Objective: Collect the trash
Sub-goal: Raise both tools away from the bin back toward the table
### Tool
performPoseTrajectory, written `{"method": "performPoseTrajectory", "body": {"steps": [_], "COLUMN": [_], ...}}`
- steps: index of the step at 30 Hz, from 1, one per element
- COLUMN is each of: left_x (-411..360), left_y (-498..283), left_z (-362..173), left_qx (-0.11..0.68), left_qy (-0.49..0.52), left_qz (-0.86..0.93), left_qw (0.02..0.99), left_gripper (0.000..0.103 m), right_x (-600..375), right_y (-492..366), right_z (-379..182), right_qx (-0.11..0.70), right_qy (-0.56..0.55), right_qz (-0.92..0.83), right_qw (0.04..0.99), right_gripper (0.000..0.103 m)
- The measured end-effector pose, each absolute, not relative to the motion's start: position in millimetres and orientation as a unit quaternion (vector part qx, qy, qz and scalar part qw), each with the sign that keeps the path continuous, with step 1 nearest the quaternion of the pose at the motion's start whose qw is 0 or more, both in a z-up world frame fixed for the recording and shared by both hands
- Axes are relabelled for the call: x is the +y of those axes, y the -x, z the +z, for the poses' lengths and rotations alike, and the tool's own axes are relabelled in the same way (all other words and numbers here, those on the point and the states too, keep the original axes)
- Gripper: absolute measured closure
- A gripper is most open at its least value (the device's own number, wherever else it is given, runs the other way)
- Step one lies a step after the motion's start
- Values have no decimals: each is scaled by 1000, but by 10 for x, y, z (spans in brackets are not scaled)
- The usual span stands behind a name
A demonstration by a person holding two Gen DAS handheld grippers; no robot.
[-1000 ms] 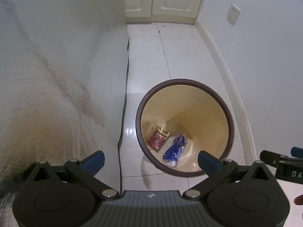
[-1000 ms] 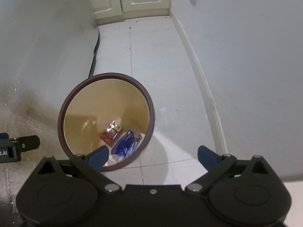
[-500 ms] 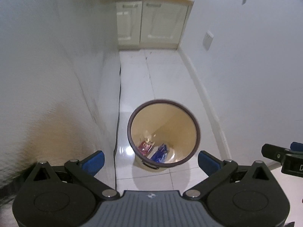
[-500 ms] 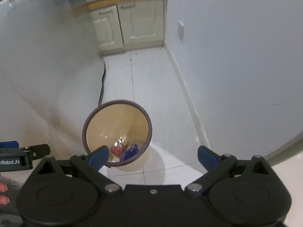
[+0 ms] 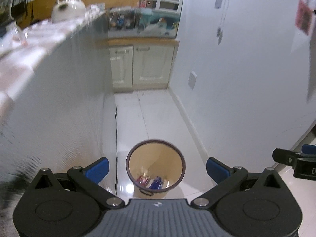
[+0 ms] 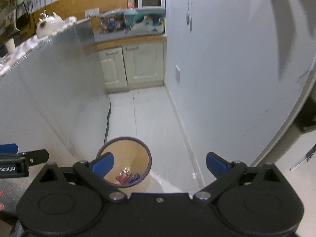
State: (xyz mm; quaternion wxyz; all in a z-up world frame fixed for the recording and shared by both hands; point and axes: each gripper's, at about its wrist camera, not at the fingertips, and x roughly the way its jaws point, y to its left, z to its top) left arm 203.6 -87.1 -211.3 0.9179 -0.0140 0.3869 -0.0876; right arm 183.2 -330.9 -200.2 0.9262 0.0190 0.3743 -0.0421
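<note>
Left tool (image 5: pixel 157 169) spread wide and empty, right tool (image 6: pixel 159 165) likewise, round brown-rimmed beige plastic bin (image 5: pixel 177 165) on white tiled floor (image 5: pixel 158 118) below, red packet (image 5: pixel 143 179) and blue wrapper (image 5: pixel 157 184) inside

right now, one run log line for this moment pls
left gripper: open, empty | right gripper: open, empty | bin: on floor, upright | inside: red packet, blue wrapper

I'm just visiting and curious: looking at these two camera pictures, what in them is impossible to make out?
- Left wrist view: the countertop items are motion-blurred; only a white teapot is recognisable.
- Both views: the red packet and blue wrapper in the bin are too small to read.
- Right wrist view: the left gripper's blue finger covers part of the bin's rim.
- Right wrist view: the person's fingers are cut off by the left edge.
</note>
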Motion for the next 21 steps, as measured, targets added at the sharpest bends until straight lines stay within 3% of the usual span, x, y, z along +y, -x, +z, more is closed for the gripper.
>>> {"method": "performPoseTrajectory", "body": {"steps": [21], "left_x": [-488], "left_y": [-1391], "left_z": [-920], "left_qx": [258], "left_qy": [9], "left_qz": [-84], "left_qw": [962], "left_gripper": [0], "right_x": [-3010], "right_y": [-1248], "right_z": [-1086], "right_qx": [265], "right_qy": [-11], "right_qz": [-16], "right_qw": [964], "right_gripper": [2]}}
